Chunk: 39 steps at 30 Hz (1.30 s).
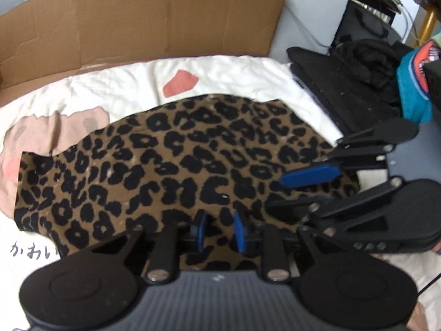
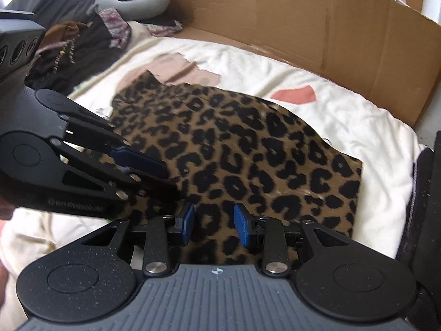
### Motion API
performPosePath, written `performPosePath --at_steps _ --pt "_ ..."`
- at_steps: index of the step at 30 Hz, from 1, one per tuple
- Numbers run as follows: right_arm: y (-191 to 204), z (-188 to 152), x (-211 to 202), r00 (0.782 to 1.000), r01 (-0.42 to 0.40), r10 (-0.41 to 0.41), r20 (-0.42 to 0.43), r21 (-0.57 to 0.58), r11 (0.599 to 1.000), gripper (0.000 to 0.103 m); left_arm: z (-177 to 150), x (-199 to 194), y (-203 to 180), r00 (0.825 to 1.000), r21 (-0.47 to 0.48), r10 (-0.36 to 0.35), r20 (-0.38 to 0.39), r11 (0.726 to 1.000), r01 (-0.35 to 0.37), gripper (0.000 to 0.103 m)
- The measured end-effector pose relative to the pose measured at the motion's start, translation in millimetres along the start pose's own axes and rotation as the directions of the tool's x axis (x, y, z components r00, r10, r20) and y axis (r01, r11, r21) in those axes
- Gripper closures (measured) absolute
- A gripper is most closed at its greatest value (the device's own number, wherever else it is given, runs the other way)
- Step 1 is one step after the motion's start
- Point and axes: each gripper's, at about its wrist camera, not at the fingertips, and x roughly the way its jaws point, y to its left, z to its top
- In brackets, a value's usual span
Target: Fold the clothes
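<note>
A leopard-print garment (image 1: 171, 160) (image 2: 248, 151) lies spread flat on a white blanket (image 1: 234, 77) (image 2: 358, 115) with pink prints. My left gripper (image 1: 220, 230) hovers over the garment's near edge. Its blue pads (image 1: 201, 226) stand a little apart, and only flat cloth shows below the gap, so it is open. My right gripper (image 2: 215, 224) is just to its right over the same near edge, with its pads (image 2: 242, 229) wider apart and nothing pinched. Each gripper shows in the other's view: the right gripper (image 1: 275, 193), the left gripper (image 2: 171, 182).
A flattened cardboard sheet (image 1: 137, 22) (image 2: 330, 27) stands behind the blanket. Black clothes (image 1: 358, 69) and a teal item (image 1: 416, 82) lie to the right. A pile of dark clothes (image 2: 69, 52) and a grey neck pillow (image 2: 132, 2) sit at the far left.
</note>
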Motion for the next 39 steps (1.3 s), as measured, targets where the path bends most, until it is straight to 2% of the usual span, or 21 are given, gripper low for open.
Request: performPosePath --at_steps 3,6,10,19,25,32,39 --pt "-13 -2 1 0.999 0.043 -0.043 -0.016 0.021 0.999 0.065 3 -1 9 1.000 -0.016 0.031 0.002 0.999 -0.031 0.090" --pt "-26 -3 -3 0.997 0.074 -0.073 -0.022 0.048 0.996 0.065 6 -9 17 0.998 -0.050 0.057 0.012 0.997 -0.056 0.090" --pt "-32 -4 -19 0.997 0.075 -0.076 0.008 0.078 0.994 0.065 5 -23 17 0.999 -0.076 0.042 0.031 0.996 -0.039 0.089" --pt "-3 -6 -40 0.999 0.006 -0.007 0.046 0.036 0.999 0.065 -5 -40 -13 0.998 -0.070 -0.033 0.054 0.997 0.037 0.089" --pt "18 -15 -36 0.999 -0.032 0.032 0.024 0.005 0.999 0.065 -21 -35 -28 0.997 -0.072 -0.066 0.028 0.995 0.068 0.090" --pt "29 -34 -14 0.999 0.014 -0.017 -0.037 -0.065 0.998 0.067 -39 -7 -29 0.999 -0.045 -0.043 -0.029 0.998 0.041 0.089" --pt "11 -37 -18 0.998 0.055 -0.057 -0.040 -0.036 0.998 0.067 -42 -11 -15 1.000 -0.060 0.003 -0.013 0.998 -0.004 0.089"
